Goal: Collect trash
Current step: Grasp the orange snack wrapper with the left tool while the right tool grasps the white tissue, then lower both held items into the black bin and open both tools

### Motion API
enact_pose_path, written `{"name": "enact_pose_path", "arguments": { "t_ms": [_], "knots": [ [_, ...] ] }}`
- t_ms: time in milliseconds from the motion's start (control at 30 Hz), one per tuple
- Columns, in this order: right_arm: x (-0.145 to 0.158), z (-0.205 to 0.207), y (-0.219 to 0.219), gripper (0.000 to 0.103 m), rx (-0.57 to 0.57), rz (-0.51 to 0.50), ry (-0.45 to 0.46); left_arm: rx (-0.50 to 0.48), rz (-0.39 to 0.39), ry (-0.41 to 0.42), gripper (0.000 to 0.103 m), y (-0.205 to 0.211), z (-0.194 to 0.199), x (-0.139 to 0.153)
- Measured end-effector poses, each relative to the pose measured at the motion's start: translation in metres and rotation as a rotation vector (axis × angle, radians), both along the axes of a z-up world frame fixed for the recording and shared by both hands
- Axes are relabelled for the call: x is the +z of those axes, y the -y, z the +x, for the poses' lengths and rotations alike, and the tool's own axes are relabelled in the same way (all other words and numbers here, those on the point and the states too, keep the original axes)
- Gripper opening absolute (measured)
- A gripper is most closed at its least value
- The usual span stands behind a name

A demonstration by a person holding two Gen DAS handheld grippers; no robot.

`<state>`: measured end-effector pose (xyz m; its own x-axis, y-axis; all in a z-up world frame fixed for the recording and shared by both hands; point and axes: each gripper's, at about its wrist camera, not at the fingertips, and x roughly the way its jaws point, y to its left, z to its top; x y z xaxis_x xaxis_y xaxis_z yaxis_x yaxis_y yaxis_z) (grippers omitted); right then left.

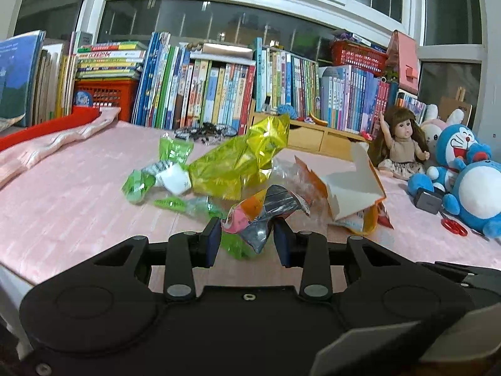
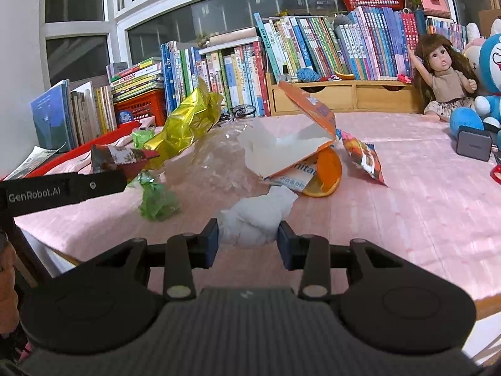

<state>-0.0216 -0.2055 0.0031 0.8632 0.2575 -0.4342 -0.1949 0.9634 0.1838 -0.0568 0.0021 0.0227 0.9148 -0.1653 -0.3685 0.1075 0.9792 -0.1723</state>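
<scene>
My left gripper (image 1: 247, 241) is shut on a crumpled snack wrapper (image 1: 260, 219), dark grey, pink and orange, held just above the pink table cover (image 1: 78, 206). From the right wrist view, the left gripper (image 2: 120, 174) reaches in from the left with that wrapper (image 2: 122, 156) at its tip. My right gripper (image 2: 247, 241) is shut on a wad of white tissue (image 2: 255, 219). Behind lie a yellow foil wrapper (image 1: 241, 163), green wrappers (image 1: 141, 183), a torn orange-and-white carton (image 2: 297, 144), clear plastic film (image 2: 206, 163) and an orange snack packet (image 2: 363, 156).
Rows of books (image 1: 219, 94) and a wooden drawer unit (image 2: 344, 94) line the back. A doll (image 1: 402, 141), blue plush toys (image 1: 469, 172), a grey box (image 1: 427, 200) and red scissors (image 1: 454, 227) sit at the right. A red tray (image 1: 47, 128) is at the left.
</scene>
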Motion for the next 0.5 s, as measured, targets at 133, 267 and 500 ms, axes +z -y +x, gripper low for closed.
{"name": "enact_pose_path", "arguments": {
  "t_ms": [133,267,500],
  "knots": [
    [-0.001,-0.009,-0.002,0.045,0.016,-0.002,-0.008,0.001,-0.002,-0.022,0.034,-0.002,-0.012,-0.004],
    [0.001,-0.020,-0.003,0.045,0.036,-0.005,-0.013,0.001,0.004,-0.033,0.034,-0.004,-0.028,-0.006],
    [0.000,-0.052,0.000,0.045,0.070,0.016,-0.023,-0.025,-0.012,-0.120,0.034,-0.014,-0.055,-0.014]
  ]
}}
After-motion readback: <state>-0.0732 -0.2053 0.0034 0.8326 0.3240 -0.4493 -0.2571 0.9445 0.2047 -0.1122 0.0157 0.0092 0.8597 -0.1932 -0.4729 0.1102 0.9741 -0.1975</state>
